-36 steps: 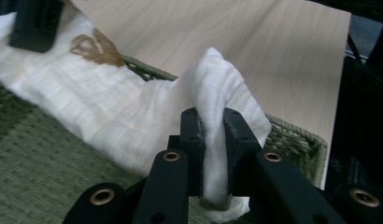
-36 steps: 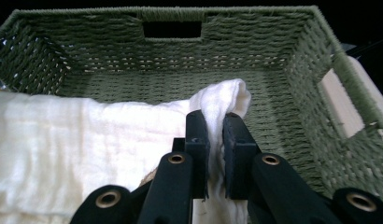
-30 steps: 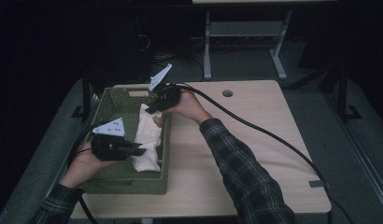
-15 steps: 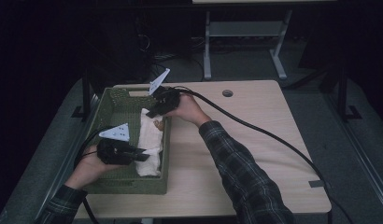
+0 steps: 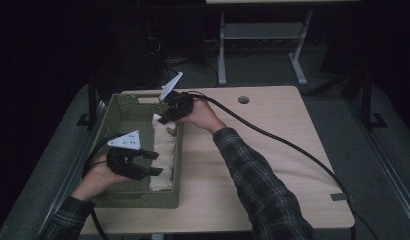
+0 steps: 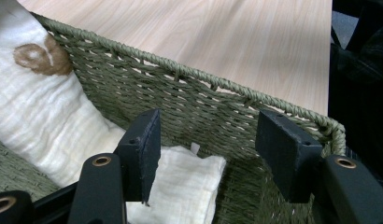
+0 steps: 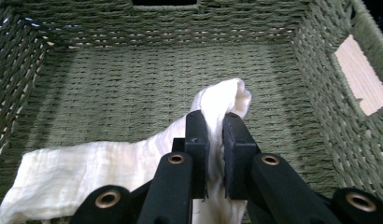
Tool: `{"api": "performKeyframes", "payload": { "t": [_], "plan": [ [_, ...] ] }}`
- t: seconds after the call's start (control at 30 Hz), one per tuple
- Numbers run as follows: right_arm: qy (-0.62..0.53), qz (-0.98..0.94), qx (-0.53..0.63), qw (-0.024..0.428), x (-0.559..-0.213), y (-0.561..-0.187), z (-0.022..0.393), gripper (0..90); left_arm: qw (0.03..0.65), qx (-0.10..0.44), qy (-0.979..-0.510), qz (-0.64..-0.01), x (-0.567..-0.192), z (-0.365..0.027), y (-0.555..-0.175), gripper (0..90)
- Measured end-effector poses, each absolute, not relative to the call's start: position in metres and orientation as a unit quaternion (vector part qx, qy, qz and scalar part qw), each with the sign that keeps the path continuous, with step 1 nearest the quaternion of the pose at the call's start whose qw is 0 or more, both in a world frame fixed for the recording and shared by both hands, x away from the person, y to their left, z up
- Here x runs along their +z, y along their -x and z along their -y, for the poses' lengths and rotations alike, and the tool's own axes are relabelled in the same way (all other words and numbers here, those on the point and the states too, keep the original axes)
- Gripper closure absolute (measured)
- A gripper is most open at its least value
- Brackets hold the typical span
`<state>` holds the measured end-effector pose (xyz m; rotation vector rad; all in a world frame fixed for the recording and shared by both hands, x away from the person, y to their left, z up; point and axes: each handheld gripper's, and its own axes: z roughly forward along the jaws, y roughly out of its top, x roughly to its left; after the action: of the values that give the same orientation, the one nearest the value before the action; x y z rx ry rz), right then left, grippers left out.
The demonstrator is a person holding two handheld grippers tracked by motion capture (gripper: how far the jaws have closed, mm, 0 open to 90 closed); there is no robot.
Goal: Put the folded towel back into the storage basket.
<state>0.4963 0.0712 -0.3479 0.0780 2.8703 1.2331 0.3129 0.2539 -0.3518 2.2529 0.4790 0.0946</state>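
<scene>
The right gripper pinches the far end of the cloth, its jaws nearly together on a raised fold. The left gripper has just been opening and now stands wide, the cloth's near corner lying below its left jaw, not gripped. The cloth lies lengthwise along the basket's right wall, running from one gripper to the other. The basket sits at the tabletop's left edge.

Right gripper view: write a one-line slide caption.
Right gripper pinches a white cloth inside the green woven basket.
</scene>
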Motion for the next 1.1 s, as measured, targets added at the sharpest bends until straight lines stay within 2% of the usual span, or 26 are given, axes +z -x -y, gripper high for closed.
{"api": "performKeyframes", "payload": {
  "t": [0.33, 0.43, 0.5, 0.6, 0.7, 0.93, 1.1],
  "plan": [
    [-0.039, -0.911, 0.409, 0.012, -0.348, -0.516, -0.072, 81.4, 0.413, 0.038, -0.889, -0.195, -0.350, -0.254, -0.315, 39.9],
    [-0.036, -0.914, 0.403, 0.029, -0.350, -0.520, -0.076, 79.1, 0.415, 0.038, -0.888, -0.197, -0.350, -0.253, -0.316, 39.9],
    [-0.048, -0.915, 0.399, 0.045, -0.353, -0.525, -0.077, 69.3, 0.417, 0.038, -0.886, -0.198, -0.350, -0.253, -0.316, 39.8],
    [-0.067, -0.909, 0.406, 0.063, -0.352, -0.531, -0.073, 61.5, 0.419, 0.041, -0.886, -0.198, -0.349, -0.253, -0.317, 39.6],
    [-0.071, -0.905, 0.414, 0.066, -0.345, -0.533, -0.069, 60.0, 0.421, 0.041, -0.883, -0.202, -0.349, -0.253, -0.318, 38.8],
    [-0.092, -0.897, 0.428, 0.052, -0.328, -0.530, -0.053, 49.4, 0.428, 0.046, -0.878, -0.210, -0.342, -0.246, -0.322, 35.4],
    [-0.094, -0.895, 0.433, 0.057, -0.320, -0.525, -0.033, 47.4, 0.431, 0.051, -0.875, -0.213, -0.336, -0.230, -0.326, 34.8]
  ]
}}
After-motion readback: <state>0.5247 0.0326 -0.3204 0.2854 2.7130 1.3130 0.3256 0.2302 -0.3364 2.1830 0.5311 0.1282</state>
